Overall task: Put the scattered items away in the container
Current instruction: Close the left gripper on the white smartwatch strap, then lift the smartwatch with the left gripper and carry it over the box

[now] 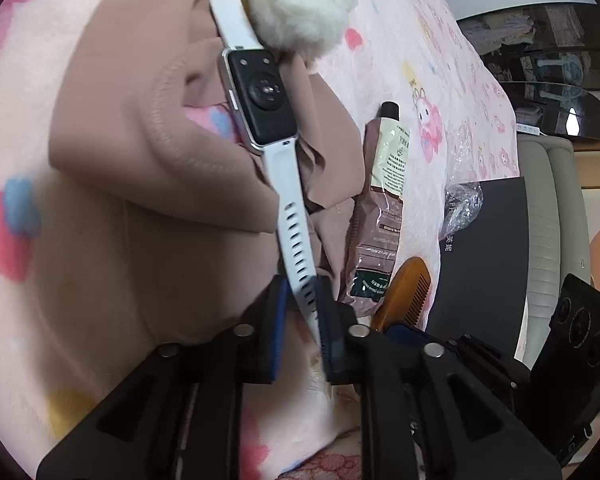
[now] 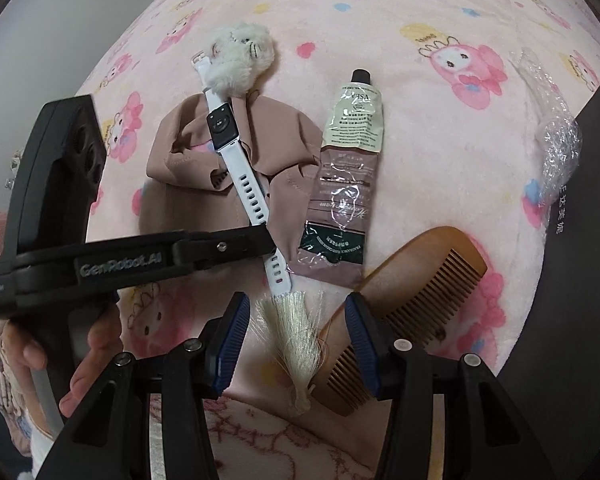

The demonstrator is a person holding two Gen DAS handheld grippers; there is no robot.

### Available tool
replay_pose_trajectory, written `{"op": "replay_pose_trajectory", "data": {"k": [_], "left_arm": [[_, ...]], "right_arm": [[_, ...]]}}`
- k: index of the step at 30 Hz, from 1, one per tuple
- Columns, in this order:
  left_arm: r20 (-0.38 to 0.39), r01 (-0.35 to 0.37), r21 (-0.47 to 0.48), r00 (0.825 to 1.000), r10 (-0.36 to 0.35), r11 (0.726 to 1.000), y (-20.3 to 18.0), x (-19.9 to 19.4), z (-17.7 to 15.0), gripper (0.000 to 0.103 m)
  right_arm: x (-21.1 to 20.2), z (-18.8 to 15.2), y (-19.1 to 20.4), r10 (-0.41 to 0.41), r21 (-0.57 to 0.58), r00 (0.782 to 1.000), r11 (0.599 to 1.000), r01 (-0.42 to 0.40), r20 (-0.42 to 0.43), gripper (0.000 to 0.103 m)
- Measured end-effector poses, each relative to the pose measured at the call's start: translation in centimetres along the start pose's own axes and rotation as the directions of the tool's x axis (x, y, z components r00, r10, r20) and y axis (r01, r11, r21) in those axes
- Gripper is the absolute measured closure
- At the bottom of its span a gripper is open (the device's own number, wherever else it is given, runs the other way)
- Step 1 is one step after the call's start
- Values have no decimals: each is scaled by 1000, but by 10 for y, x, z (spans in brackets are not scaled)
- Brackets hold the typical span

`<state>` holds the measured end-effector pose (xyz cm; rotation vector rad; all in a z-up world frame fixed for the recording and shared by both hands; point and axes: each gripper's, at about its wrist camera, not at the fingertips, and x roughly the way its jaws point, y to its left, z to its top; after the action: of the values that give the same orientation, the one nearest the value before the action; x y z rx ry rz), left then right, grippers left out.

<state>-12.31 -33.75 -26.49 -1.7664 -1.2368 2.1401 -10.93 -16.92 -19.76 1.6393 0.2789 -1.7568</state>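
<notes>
Both claws are matte black plastic, each finger a triangular open-framed arm with silver round pivot screws. Ribbed blue pads line the inner faces of the fingers (image 2: 236, 320). Beside the right claw (image 2: 298, 326), the left claw (image 1: 302, 304) shows grey "GenRobot.AI" lettering along its body, and behind that lettering a black housing with round recesses. A hand (image 2: 82, 364) grips its handle.

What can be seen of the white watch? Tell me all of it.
The watch lies face down and stretched out straight on a crumpled brown cloth, its black sensor back up in a silvery case. The white strap looks rubbery; the buckle end is tucked under a fluffy white plush toy, and the perforated end reaches a cream tassel. The left gripper has its blue pads either side of that perforated end.
</notes>
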Motion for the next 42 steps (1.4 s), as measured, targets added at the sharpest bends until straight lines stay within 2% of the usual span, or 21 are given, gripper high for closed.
{"op": "replay_pose_trajectory", "data": {"k": [4,9,11,17,19,21,25,30,36,42], "left_arm": [[2,34,-6,999,-34,999,5,-1,-1,86],[-2,-2,20,1000,2,1000,-1,0,0,88],[26,-22,56,999,20,998,-8,-4,-1,101],[141,19,139,989,-38,990,-37,-50,-25,102],[157,32,187,986,-62,982,-55,-65,-38,102],[175,15,229,983,-56,973,-72,-77,-50,102],[188,-1,324,980,-64,946,-112,-92,-83,102],[148,28,442,984,-103,896,-160,-95,-128,102],[90,42,546,990,-108,837,-227,-69,-168,102],[50,37,595,995,-83,803,-274,-37,-189,102]], "right_arm": [[-3,1,-2,12,10,1000,1000,-12,4,57],[-7,4,-5,5,23,1000,1000,-5,15,57],[-7,5,-6,-3,23,1000,1000,2,14,57],[-21,2,-6,29,29,999,999,-30,34,57],[-32,-5,-2,31,15,998,999,-32,63,57],[-47,-16,-1,48,-7,994,999,-48,97,57],[-85,-46,0,69,-38,984,997,-64,166,57],[-126,-88,-17,61,44,966,996,-74,250,57],[-176,-141,-55,-2,98,949,995,-31,316,56],[-199,-170,-95,-56,163,939,987,0,340,56]]}}
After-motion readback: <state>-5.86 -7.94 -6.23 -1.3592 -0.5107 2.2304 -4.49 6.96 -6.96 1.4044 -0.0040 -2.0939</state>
